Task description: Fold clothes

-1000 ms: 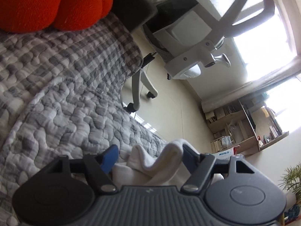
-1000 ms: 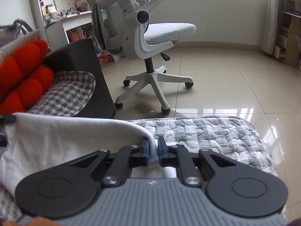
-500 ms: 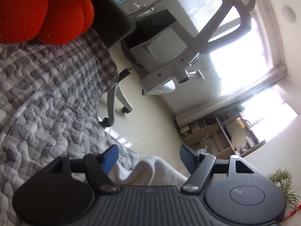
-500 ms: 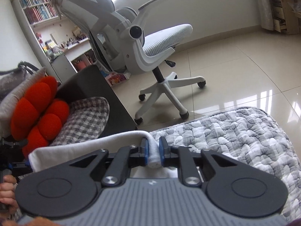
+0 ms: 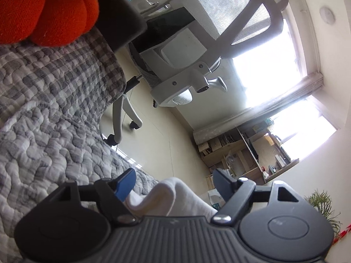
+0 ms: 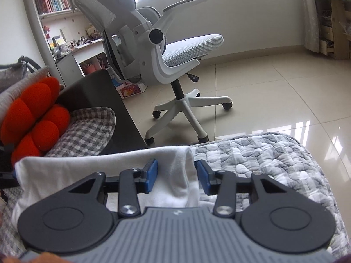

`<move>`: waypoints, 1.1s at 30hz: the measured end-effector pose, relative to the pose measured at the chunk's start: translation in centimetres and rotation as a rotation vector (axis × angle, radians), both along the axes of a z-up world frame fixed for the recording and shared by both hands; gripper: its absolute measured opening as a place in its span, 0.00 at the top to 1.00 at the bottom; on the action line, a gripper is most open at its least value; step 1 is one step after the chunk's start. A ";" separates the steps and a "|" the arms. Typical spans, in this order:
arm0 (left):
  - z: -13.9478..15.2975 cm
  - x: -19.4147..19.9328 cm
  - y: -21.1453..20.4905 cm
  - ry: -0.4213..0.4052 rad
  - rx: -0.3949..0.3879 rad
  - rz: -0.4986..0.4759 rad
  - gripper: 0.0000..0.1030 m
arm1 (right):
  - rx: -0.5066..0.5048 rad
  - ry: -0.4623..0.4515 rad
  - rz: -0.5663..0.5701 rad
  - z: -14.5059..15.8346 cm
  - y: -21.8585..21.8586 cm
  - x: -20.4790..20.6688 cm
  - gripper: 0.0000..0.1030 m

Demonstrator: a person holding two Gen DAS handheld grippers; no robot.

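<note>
White cloth fills the gap between the fingers in the left wrist view: a folded hump of the white garment (image 5: 166, 197) rises just in front of the left gripper (image 5: 173, 182), whose blue-padded fingers (image 5: 125, 183) stand wide apart with the fabric lying loosely between them. Neither pad presses the cloth, though the left-hand one sits just beside it. The garment lies on the grey quilted cover (image 5: 54, 149) of a bed or sofa. This view is tilted, so the room runs diagonally. An orange cushion (image 5: 43, 11) sits at the top left on a checked grey blanket (image 5: 65, 72). Beyond the quilt's edge stands a white mesh office chair (image 5: 208, 32) on a pale tiled floor (image 5: 162, 135), with bright windows and a wooden shelf unit (image 5: 248, 151) behind it.

In the right wrist view, the right gripper (image 6: 176, 175) is also spread open. Its two blue pads (image 6: 151, 174) stand either side of a raised fold of the white garment (image 6: 87, 171), which stretches from between the fingers off to the left edge. The right-hand pad is close to the fold; whether it touches cannot be told. The cloth rests on the same grey quilted cover (image 6: 263, 160). To the left are the orange cushion (image 6: 33, 118) and the checked grey blanket (image 6: 87, 129), against a dark panel. The office chair (image 6: 164, 50) stands on the glossy tiled floor (image 6: 274, 92), and a bookshelf (image 6: 50, 0) and cluttered desk lie behind it.
</note>
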State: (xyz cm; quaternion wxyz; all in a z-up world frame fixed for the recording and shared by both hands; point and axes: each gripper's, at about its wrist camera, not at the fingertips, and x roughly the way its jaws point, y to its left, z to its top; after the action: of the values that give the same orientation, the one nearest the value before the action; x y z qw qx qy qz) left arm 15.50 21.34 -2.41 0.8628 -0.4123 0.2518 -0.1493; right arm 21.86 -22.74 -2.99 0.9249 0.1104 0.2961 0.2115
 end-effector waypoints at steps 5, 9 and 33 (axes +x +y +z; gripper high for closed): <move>0.0 1.3 -3.5 0.066 0.293 -0.017 0.85 | -0.035 0.001 0.026 -0.5 0.7 0.1 0.94; 0.1 1.2 -3.9 0.028 0.324 0.012 0.90 | -0.032 -0.041 0.044 -0.1 0.8 -0.6 0.94; -1.3 2.7 -4.1 0.125 0.326 0.094 0.86 | -0.028 -0.015 0.000 -0.8 -1.3 1.9 0.41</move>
State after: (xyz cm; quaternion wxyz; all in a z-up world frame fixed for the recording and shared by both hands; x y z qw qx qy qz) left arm 18.15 17.26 -3.71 0.9068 -0.2868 0.3063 -0.0401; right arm 23.80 -24.03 -3.81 0.9285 0.0959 0.2921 0.2080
